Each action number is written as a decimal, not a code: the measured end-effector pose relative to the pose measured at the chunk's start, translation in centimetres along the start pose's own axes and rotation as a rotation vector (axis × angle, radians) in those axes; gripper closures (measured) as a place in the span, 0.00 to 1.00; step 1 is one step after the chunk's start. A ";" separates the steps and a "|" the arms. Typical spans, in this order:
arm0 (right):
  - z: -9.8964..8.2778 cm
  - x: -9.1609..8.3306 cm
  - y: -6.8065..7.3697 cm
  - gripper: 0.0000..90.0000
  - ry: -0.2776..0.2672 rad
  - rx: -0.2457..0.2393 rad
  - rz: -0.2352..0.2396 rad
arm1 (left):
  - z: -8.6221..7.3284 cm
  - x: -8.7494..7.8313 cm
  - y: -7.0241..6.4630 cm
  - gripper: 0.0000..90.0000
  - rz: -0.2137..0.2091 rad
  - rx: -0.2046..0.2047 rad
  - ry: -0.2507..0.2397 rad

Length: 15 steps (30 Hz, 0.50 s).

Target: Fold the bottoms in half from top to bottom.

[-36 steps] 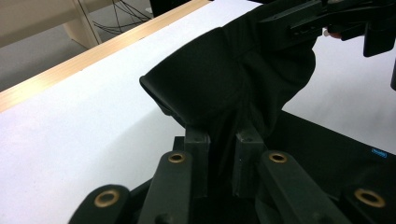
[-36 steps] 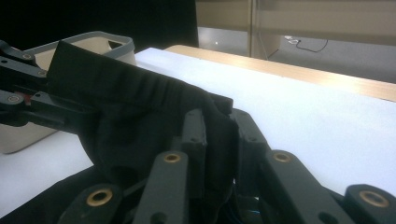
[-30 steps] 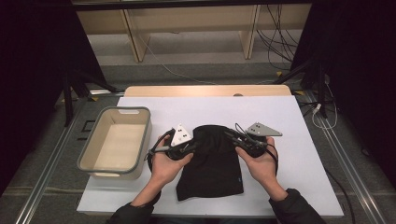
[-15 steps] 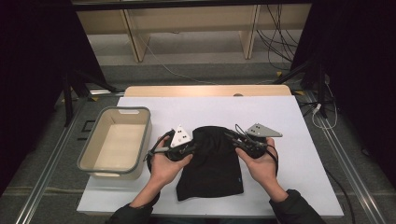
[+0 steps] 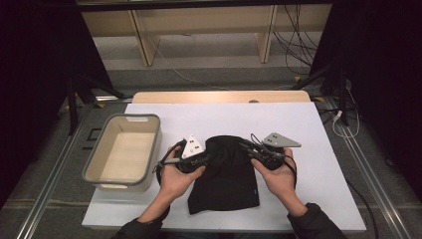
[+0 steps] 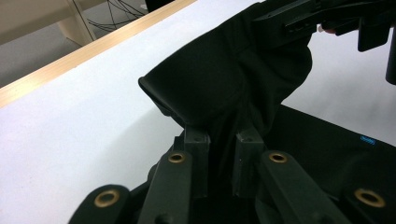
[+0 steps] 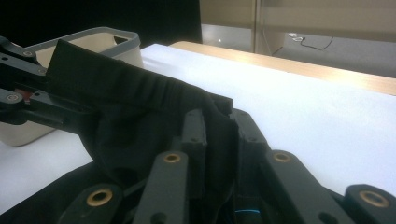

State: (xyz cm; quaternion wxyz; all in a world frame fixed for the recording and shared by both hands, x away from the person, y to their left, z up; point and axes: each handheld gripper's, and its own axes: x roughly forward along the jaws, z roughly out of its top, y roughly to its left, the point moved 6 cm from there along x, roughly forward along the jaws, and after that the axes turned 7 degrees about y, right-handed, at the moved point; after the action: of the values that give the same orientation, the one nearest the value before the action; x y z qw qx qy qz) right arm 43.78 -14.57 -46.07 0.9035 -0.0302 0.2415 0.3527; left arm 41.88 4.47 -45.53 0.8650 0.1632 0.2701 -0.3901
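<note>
Both tools pinch cloth, no motion

Essentially nothing has changed over the last second: left tool [image 5: 205,158] and right tool [image 5: 247,147] stay clamped on the far edge of the black cloth [image 5: 226,179], lifted slightly off the tabletop [image 5: 318,149]. Bin [image 5: 149,149] sits left. Judgement: a steady hold before a fold or a lift.

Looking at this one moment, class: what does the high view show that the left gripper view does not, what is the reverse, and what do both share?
High view alone: the grey bin, both hands and the whole table. Left gripper view alone: the left gripper seen close, jaws pinching a fold of the black garment, and the garment's small blue tag. Both share the garment, the white tabletop and the right gripper gripping the cloth's other side.
</note>
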 end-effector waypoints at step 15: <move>-0.2 0.0 0.0 0.87 0.005 0.001 0.003 | -0.1 0.0 -0.3 0.88 -0.005 0.008 0.005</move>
State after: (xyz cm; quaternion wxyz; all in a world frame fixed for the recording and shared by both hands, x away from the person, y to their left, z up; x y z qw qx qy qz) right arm 43.67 -14.57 -46.25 0.9024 -0.0301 0.2439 0.3539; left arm 41.57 4.31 -45.63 0.8625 0.1671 0.2711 -0.3932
